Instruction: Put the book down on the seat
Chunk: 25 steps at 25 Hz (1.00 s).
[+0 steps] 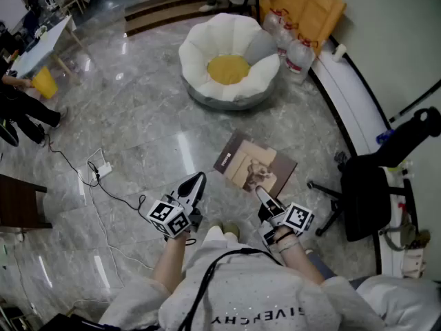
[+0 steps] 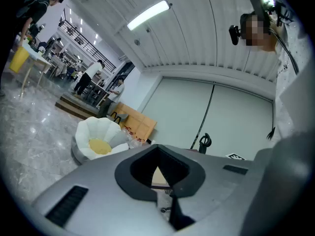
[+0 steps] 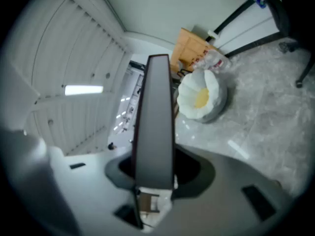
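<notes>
book (image 1: pixel 251 161) edge in right gripper (image 1: pixel 262 194), seat (image 1: pixel 229 71) well apart.

Readable only: "GIVENCHY", upside down in pale letters on the shirt (image 1: pixel 255 314), just behind the left hand-held gripper (image 1: pixel 196 183) and right hand-held gripper (image 1: pixel 264 197). Lettering along the edge of the book (image 1: pixel 255 163), ahead of the right one, too small to read.

On my feed I see a grey marble floor (image 1: pixel 138 123), glossy with reflections. A white power strip (image 1: pixel 100 170) lies at the left, and a black cable (image 1: pixel 124 198) trails from it. A black office chair (image 1: pixel 365 192) stands at the right. Clear water bottles (image 1: pixel 289 43) cluster beside an orange mat (image 1: pixel 311 5). Far left, a yellow bin (image 1: pixel 44 83) sits by a white counter (image 1: pixel 38 47).
</notes>
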Available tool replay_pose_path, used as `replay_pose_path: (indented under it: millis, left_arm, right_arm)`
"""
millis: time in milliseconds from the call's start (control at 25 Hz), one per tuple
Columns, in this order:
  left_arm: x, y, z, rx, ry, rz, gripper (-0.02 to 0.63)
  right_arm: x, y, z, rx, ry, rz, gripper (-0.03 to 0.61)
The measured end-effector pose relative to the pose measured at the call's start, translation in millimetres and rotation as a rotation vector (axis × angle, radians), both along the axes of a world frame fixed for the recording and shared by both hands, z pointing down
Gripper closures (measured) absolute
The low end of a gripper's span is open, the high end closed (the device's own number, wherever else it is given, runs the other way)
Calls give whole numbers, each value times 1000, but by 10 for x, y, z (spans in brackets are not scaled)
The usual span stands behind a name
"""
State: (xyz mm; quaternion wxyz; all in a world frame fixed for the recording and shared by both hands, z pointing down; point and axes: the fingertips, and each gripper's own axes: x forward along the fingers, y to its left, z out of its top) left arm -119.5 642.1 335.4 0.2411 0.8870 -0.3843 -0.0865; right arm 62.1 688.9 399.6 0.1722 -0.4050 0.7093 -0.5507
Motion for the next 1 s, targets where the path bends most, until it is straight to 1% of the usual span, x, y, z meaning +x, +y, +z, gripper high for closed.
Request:
replay_pose_path:
  millis: [160,200,320,360,440,480,640,760,1000]
  left_arm:
    - [-7,11,-26,4,5,-15,592]
    - [-9,19,-25,3,6,-18,592]
    - [0,60,-18,-1,10,-24,592]
    - [6,80,-8,-5,12,-24,592]
    - [29,125,22,-14,16,-24,592]
    - [45,145,36,-18,16,-25,592]
    - [91,180,44,-19,18,-44,592]
    - [95,176,23,-10,31,-63,592]
    - [-10,173,25,-4,37,-105,592]
  right_arm:
    - [13,-16,-22,11,5,-3,422]
    - [16,-6,-15,1,12,-2,422]
    - [47,59,67,-74,15,21,422]
    - [49,49,55,-55,21,13,422]
    - [60,0,-5,21,37,-15,423]
    - [86,-5,-4,31,41,-17,422]
    - [195,-20,7,52,31,-24,422]
    - [281,-33,31,43,30,-15,422]
    - [280,-53,-34,79,6,-28,422]
